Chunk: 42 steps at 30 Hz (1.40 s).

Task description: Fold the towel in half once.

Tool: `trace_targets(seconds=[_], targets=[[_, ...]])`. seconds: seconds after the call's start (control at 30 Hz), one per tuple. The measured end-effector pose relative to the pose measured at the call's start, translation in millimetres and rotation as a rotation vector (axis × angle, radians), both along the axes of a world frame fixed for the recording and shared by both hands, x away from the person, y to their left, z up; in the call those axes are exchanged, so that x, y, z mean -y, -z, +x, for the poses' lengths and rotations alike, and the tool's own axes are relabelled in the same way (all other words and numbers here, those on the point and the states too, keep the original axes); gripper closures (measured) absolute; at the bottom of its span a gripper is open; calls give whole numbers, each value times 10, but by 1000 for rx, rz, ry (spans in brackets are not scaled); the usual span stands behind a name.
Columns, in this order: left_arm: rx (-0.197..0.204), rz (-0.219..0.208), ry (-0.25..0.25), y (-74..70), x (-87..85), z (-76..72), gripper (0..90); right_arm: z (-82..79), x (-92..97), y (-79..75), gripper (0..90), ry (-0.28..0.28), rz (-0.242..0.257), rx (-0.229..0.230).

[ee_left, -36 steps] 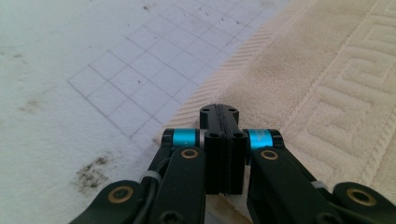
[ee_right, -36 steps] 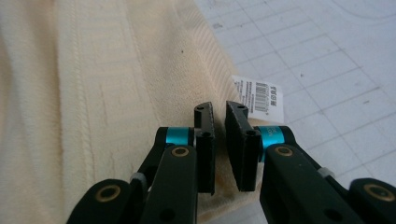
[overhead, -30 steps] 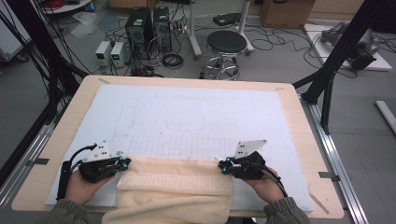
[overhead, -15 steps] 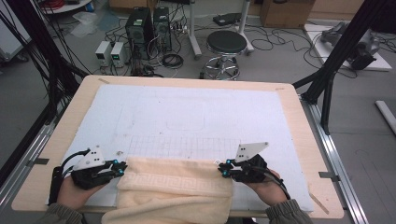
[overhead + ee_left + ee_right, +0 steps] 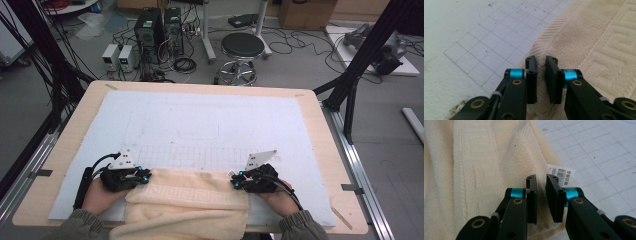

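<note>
The cream towel [image 5: 187, 202] lies at the near edge of the surface [image 5: 320, 120], partly folded and hanging over the front rim, stretched between the two hands. The left hand-held gripper [image 5: 143, 176] is clamped on the towel's far left corner, its jaws having just closed further with a ridge of terry cloth between the pads, as the left gripper view shows [image 5: 541, 75]. The right hand-held gripper [image 5: 235, 183] is clamped on the opposite far corner, a fold of cloth pinched between its jaws [image 5: 541, 195], with the white care label [image 5: 561, 176] sticking out just beyond its right jaw. Holding both corners at once looks like the way to keep the far edge taut and level, so the towel can be carried or folded without sagging.

Ahead of both grippers the white gridded mat [image 5: 210, 125] is bare, so nothing blocks a move forward. Beyond the surface, well away from the grippers, stand a black stool [image 5: 242, 47], a computer tower [image 5: 150, 30] and loose cables on the floor; a dark frame post [image 5: 360, 65] rises to the right.
</note>
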<state>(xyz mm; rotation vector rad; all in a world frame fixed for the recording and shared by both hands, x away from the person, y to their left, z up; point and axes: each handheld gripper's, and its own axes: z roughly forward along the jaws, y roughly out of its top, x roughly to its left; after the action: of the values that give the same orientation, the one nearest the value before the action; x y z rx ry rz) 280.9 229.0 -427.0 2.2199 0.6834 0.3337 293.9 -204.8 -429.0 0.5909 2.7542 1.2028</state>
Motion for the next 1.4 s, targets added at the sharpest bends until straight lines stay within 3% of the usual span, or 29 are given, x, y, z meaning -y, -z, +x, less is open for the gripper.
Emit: trace_targets(seconds=[0.17,0.33,0.5,0.53,0.63,0.73,0.8,0.83,1.0,1.2,1.4], targets=[[31,-49,-11,-98,-61,-53,843,-28,35,-69,811,5,27,24],[49,-68,-5,-182,-110,-123,852,-71,46,-156,816,8,45,43],[75,-111,21,-283,-192,-333,852,-220,82,-322,818,-15,69,85],[73,-120,40,-293,-220,-380,851,-264,90,-353,818,-17,76,100],[17,-183,122,-307,-313,-552,851,-424,117,-416,818,-37,94,106],[-63,-288,279,-343,-411,-748,832,-646,133,-463,788,-98,119,102],[-79,-307,304,-382,-470,-808,723,-750,160,-495,715,-150,146,92],[-74,-309,296,-396,-497,-811,674,-770,181,-509,702,-176,157,95],[-26,-279,158,-343,-490,-620,639,-609,215,-506,662,-128,178,99],[24,-159,16,-176,-340,-298,569,-249,129,-294,569,-11,78,72],[10,-54,-54,-21,-255,-76,487,-22,102,-89,467,70,-17,46]])
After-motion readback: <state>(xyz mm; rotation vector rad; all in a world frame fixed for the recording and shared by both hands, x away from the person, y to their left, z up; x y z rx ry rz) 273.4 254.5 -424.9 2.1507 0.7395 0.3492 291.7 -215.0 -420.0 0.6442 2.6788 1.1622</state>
